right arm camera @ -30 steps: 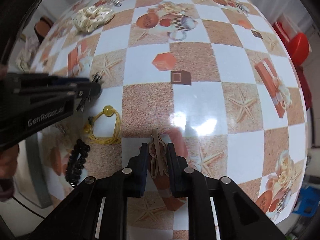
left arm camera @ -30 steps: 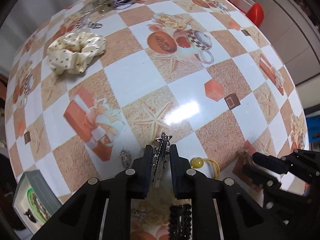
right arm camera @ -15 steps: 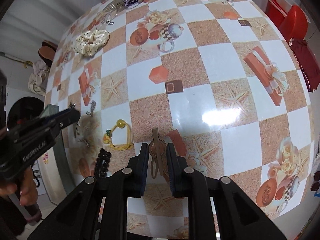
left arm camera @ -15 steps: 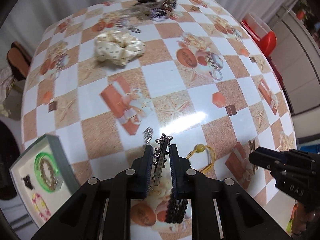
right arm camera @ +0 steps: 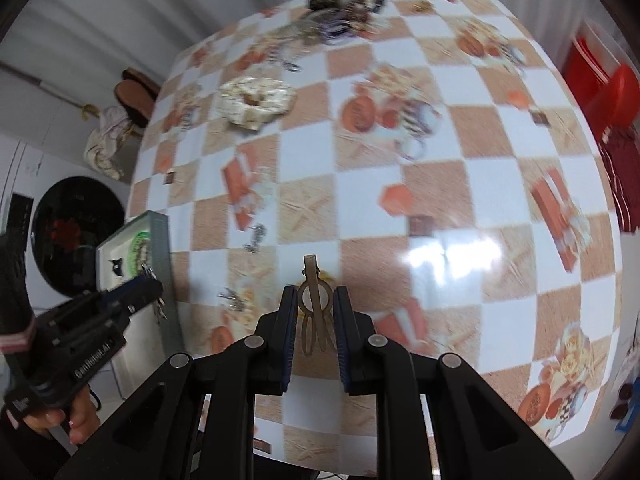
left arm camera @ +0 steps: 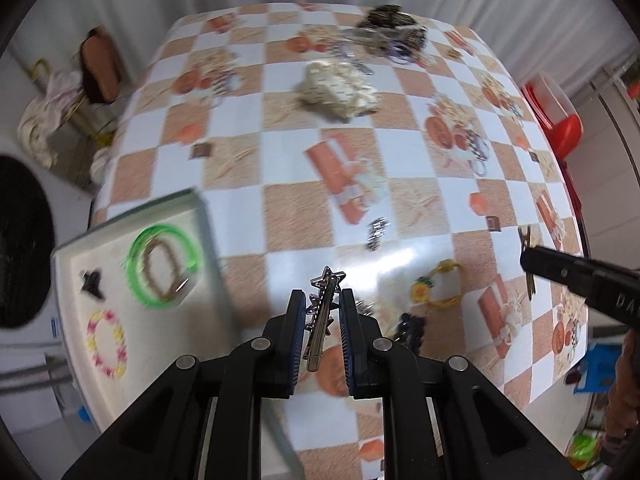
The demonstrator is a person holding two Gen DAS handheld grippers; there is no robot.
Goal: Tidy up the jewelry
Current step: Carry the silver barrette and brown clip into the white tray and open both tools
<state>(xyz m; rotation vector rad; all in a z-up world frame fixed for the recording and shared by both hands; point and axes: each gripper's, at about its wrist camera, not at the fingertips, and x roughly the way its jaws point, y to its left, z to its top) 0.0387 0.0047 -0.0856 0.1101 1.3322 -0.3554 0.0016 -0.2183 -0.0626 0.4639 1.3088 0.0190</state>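
Observation:
My left gripper (left arm camera: 322, 298) is shut on a silver star-tipped hair clip (left arm camera: 323, 312), held above the table near the white tray (left arm camera: 76, 256). The tray holds a green ring with a brown bracelet (left arm camera: 162, 266), a pink-and-yellow bead bracelet (left arm camera: 107, 342) and a small black piece (left arm camera: 91, 282). My right gripper (right arm camera: 315, 294) is shut on a brown hair clip (right arm camera: 314, 308), lifted over the table. In the right wrist view the left gripper (right arm camera: 146, 292) hangs by the tray's edge (right arm camera: 158, 240).
A cream scrunchie (left arm camera: 338, 88), a pile of jewelry (left arm camera: 390, 38) at the far edge, a small silver piece (left arm camera: 377, 232), a yellow hair tie (left arm camera: 438, 286) and a black beaded piece (left arm camera: 412, 326) lie on the checked tablecloth. A red stool (left arm camera: 560, 120) stands off the right side.
Both grippers have risen with their clips. The left one has swung left toward the tray, which now fills more of its view. The right gripper has pulled up and back from the table.

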